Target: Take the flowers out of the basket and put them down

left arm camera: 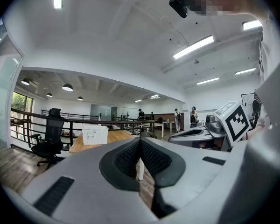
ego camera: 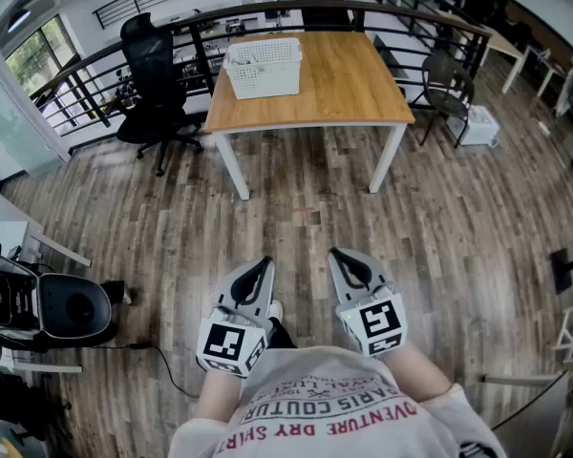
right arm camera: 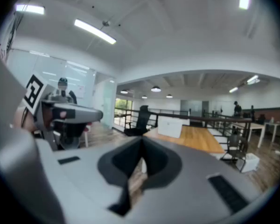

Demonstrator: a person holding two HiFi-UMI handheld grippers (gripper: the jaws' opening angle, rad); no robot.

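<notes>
my left tongs (ego camera: 264,265) and right tongs (ego camera: 337,256) are both shut and empty, above the floor (ego camera: 306,218). the white basket (ego camera: 263,67) stands on the desk (ego camera: 349,89) well ahead; only the head view looks into it, the gripper views show its side.
</notes>
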